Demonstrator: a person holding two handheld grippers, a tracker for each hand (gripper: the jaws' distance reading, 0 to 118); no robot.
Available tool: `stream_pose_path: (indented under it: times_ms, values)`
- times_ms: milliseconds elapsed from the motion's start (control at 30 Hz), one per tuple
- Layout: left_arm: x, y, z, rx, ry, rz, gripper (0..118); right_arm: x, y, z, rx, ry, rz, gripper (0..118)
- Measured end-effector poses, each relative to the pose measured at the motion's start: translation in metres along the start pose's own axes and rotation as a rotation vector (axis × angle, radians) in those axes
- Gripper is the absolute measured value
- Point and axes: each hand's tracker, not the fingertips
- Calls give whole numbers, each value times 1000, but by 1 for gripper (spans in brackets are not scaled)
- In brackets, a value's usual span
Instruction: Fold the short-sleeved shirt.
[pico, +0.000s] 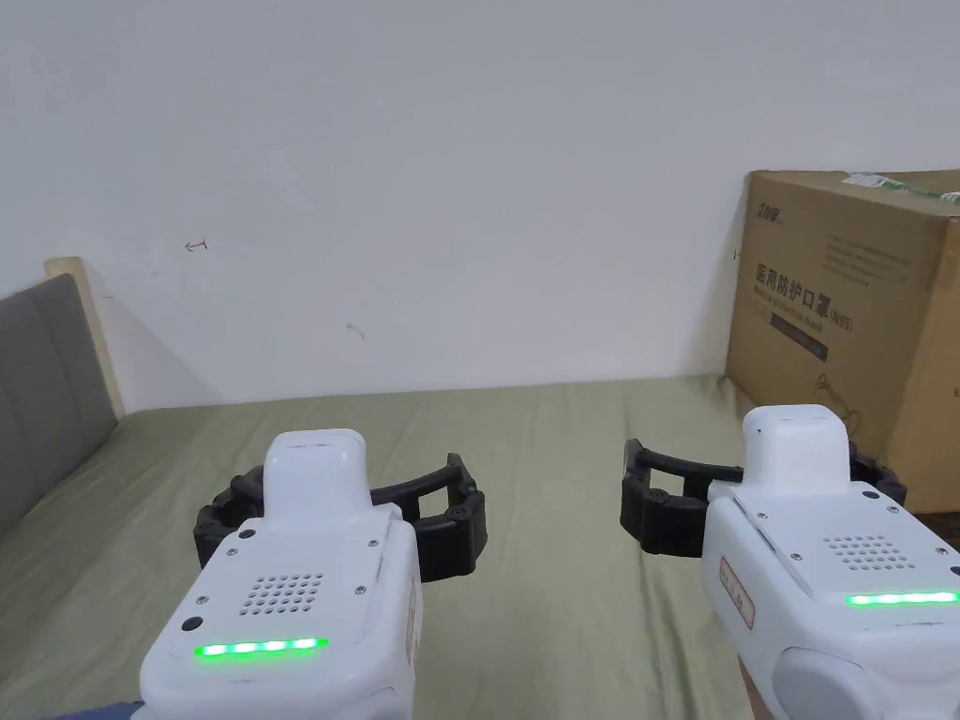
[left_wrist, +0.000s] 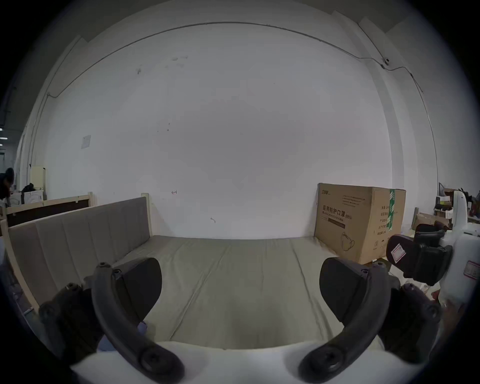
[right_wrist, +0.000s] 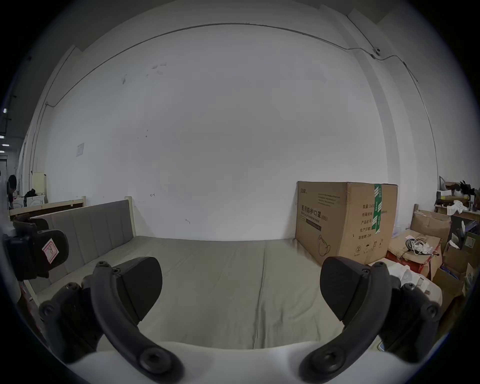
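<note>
Hovering over the green bed sheet (pico: 562, 525), two grippers, left gripper (pico: 339, 511) and right gripper (pico: 764, 492). Both jaws spread wide, gripping nothing. One cardboard box (pico: 848, 319) at the wall.

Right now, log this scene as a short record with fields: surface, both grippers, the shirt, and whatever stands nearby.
surface: bed with olive-green sheet, lightly creased
left gripper: open, held above the sheet, nothing between its fingers
right gripper: open, held above the sheet, nothing held
shirt: no short-sleeved shirt visible on the sheet ahead
headboard: grey, padded, at the left end
cardboard box: at the right end, against the white wall
</note>
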Motion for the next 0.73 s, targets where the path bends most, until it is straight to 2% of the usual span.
stream_pose_path:
  times_ms: [267, 733]
  values:
    - [0, -3, -6, -28, 41, 22, 118, -1, -1, -2, -10, 10, -1, 118]
    - [5, -5, -3, -45, -3, 14, 118, 0, -7, 1, -27, 14, -11, 118]
